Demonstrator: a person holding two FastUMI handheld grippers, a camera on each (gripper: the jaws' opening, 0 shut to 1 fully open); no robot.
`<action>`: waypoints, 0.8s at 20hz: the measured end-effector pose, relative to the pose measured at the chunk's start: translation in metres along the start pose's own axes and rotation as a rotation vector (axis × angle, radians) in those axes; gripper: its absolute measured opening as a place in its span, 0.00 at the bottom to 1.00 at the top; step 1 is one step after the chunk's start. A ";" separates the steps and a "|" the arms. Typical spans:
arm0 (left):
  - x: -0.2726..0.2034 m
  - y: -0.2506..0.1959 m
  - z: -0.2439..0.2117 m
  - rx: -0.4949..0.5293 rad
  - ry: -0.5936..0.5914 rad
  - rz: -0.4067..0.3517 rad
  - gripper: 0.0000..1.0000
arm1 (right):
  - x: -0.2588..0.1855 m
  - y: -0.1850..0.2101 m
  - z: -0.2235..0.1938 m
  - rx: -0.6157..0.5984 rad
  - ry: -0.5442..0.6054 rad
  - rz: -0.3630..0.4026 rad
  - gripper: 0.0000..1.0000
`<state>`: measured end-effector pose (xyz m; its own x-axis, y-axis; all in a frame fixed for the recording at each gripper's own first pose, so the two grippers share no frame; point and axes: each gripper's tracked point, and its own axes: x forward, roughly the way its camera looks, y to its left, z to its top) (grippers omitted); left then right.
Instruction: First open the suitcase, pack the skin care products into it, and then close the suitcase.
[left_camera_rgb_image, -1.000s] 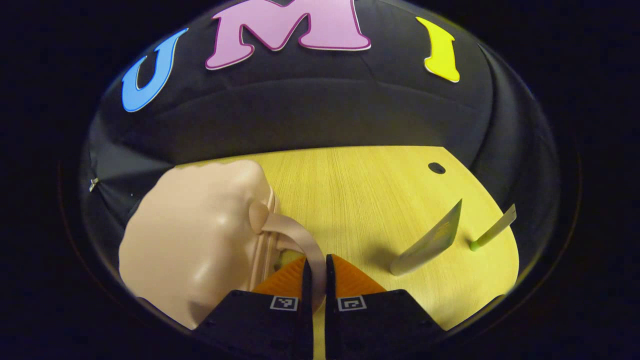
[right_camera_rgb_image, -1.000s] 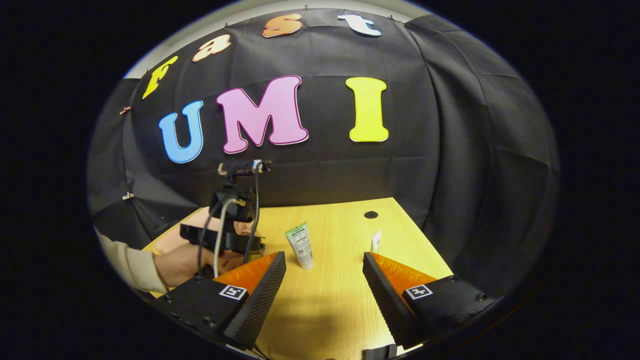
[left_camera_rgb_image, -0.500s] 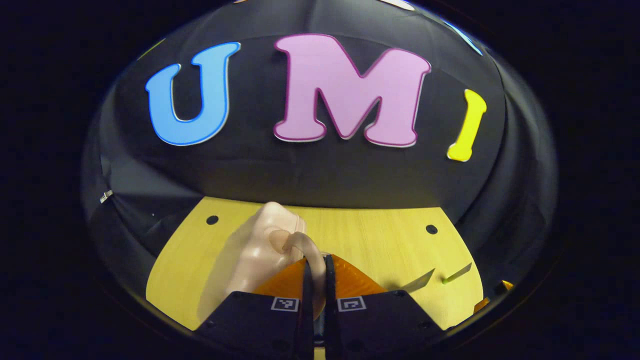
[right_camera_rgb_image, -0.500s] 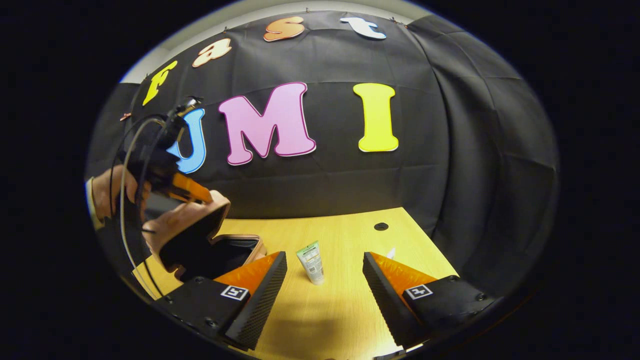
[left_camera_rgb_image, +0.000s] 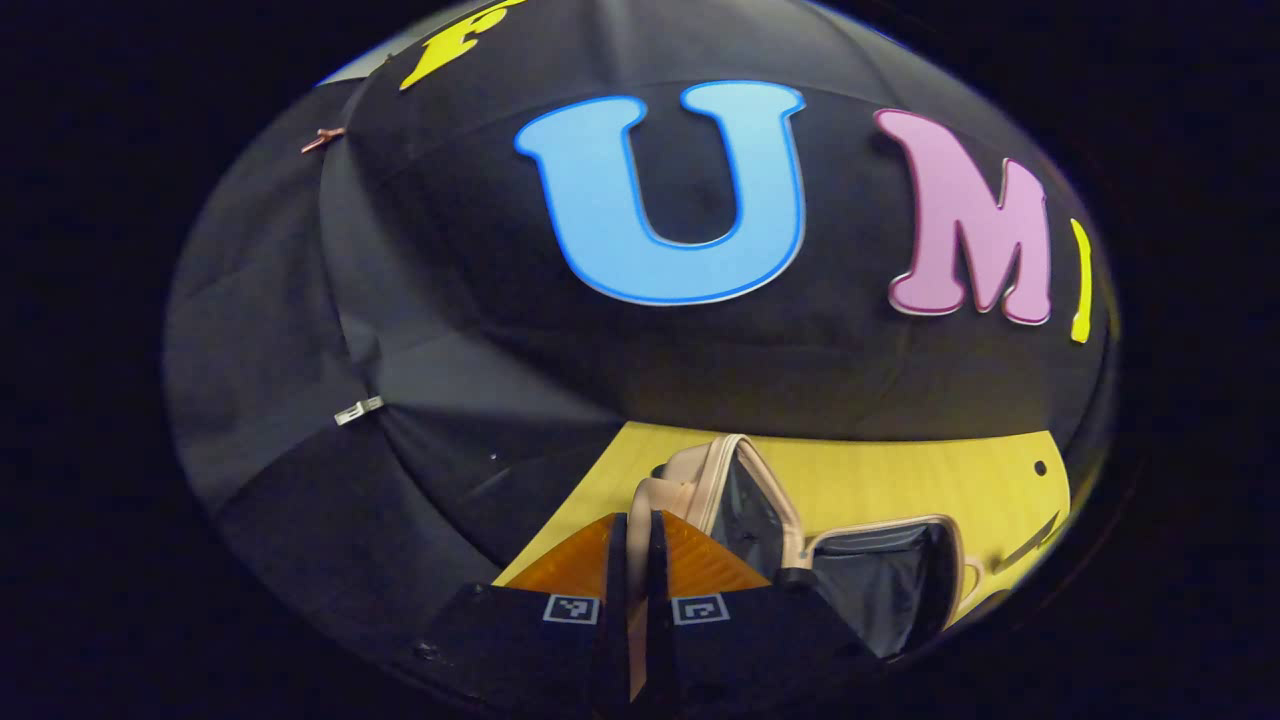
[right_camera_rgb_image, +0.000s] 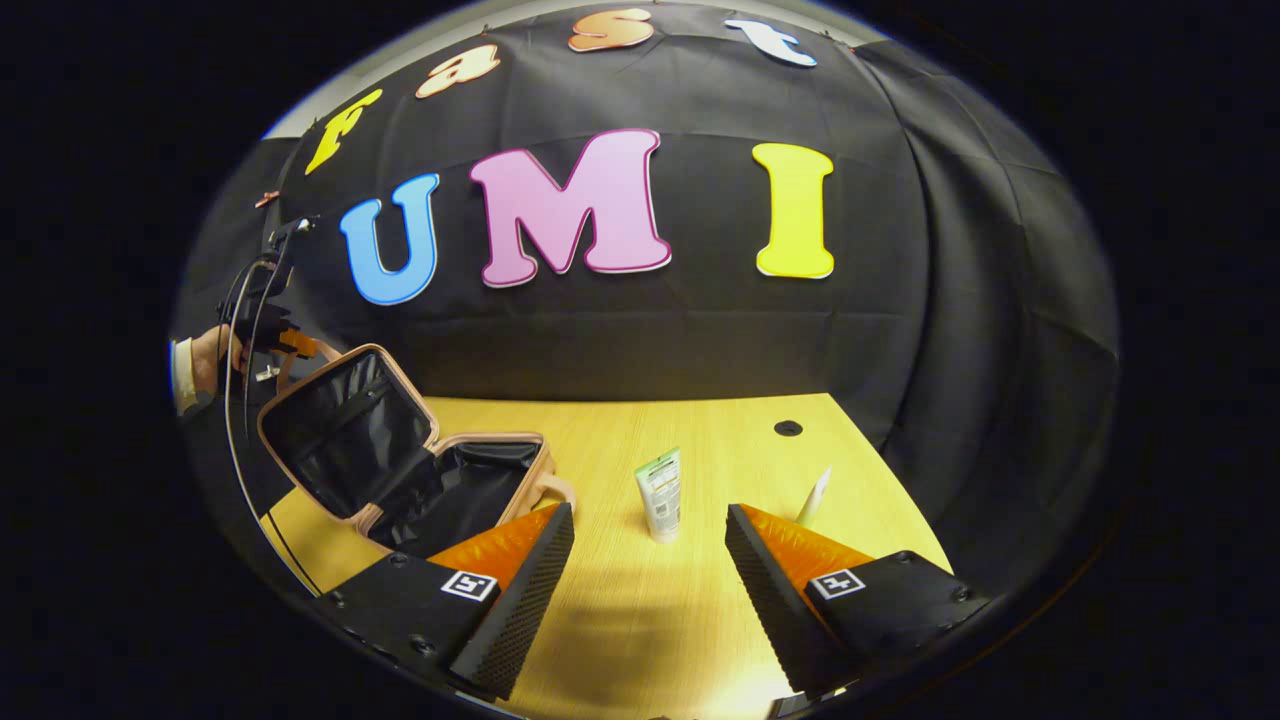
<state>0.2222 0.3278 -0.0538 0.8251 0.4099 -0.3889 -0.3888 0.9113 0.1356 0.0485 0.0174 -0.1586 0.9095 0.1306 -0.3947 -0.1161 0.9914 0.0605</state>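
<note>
The pink suitcase (right_camera_rgb_image: 400, 520) lies open on the wooden table (right_camera_rgb_image: 640, 620) at the left, its dark-lined lid (right_camera_rgb_image: 345, 430) standing up and tilted back. My left gripper (left_camera_rgb_image: 637, 520) is shut on the lid's pink handle (left_camera_rgb_image: 645, 492); beside it the lid (left_camera_rgb_image: 745, 505) and the lined base (left_camera_rgb_image: 880, 580) show to the right. In the right gripper view that left gripper (right_camera_rgb_image: 285, 340) sits at the lid's top edge, held by a hand (right_camera_rgb_image: 205, 355). My right gripper (right_camera_rgb_image: 648, 520) hangs open over the table. A green-and-white tube (right_camera_rgb_image: 660, 490) stands just beyond its fingertips, and a slim white tube (right_camera_rgb_image: 815, 495) stands farther right.
A small dark hole (right_camera_rgb_image: 788, 428) is in the table near its far right corner. The black cloth wall rises right behind the table's far edge. Bare tabletop lies between the suitcase and the two tubes.
The left gripper has lifted the handle up and to the left, swinging the lid from closed to wide open. The right gripper has stayed open and nearly still.
</note>
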 end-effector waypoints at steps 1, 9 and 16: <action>0.023 0.012 -0.019 -0.014 0.035 0.014 0.12 | 0.001 0.004 -0.005 -0.011 0.011 -0.005 0.97; 0.139 0.055 -0.120 -0.196 0.215 -0.068 0.12 | 0.021 0.020 -0.016 -0.028 0.037 -0.043 0.97; 0.132 0.071 -0.079 -0.033 0.067 0.068 0.61 | 0.020 -0.004 -0.007 -0.018 0.003 -0.109 0.97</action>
<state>0.2716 0.4439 -0.1675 0.7674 0.4661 -0.4403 -0.4572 0.8792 0.1340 0.0646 0.0157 -0.1736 0.9160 0.0222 -0.4007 -0.0240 0.9997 0.0006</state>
